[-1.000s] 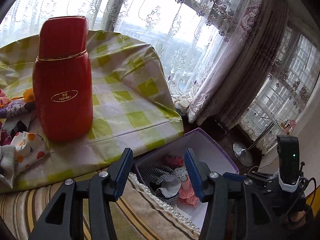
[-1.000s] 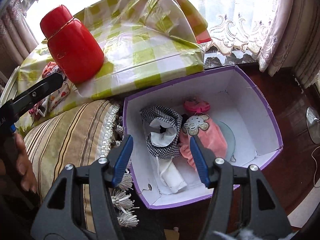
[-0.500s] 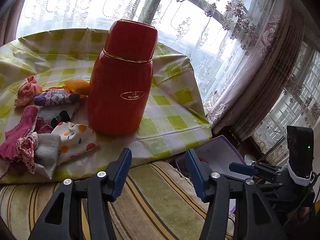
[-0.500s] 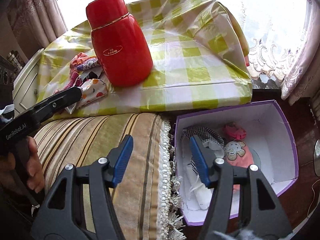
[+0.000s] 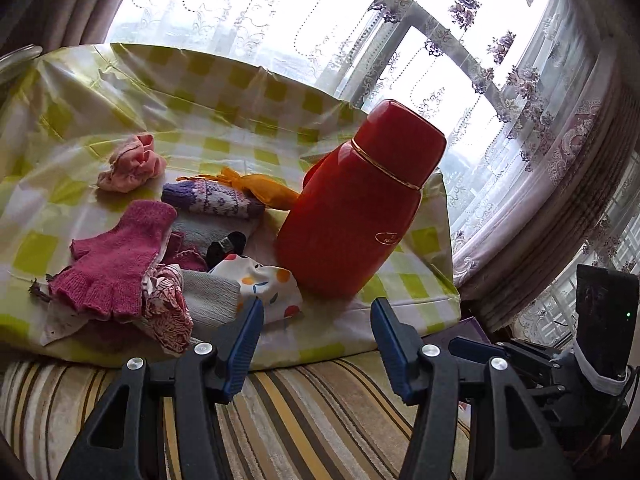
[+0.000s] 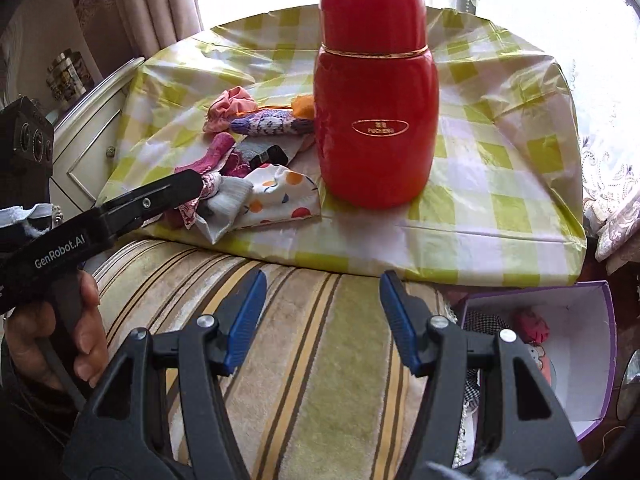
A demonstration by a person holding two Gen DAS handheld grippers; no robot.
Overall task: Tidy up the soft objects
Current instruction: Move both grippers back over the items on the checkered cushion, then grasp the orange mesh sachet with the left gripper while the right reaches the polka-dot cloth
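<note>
Both grippers, left [image 5: 316, 340] and right [image 6: 322, 320], hang empty with jaws apart over the striped cushion [image 6: 320, 340], the pile of socks and gloves [image 5: 160, 256] lying just beside the red flask [image 6: 374, 120] on the checked cloth [image 6: 500, 184].

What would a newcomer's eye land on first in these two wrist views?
The glossy red flask with a gold band dominates, upright on the yellow-green checked plastic cloth. Just left of it lies a heap of small soft garments, topped by a magenta knitted fingerless glove. At the lower right of the right wrist view sits a purple-edged white box with clothes already in it, while both grippers hang open and empty over the striped cushion.
</note>
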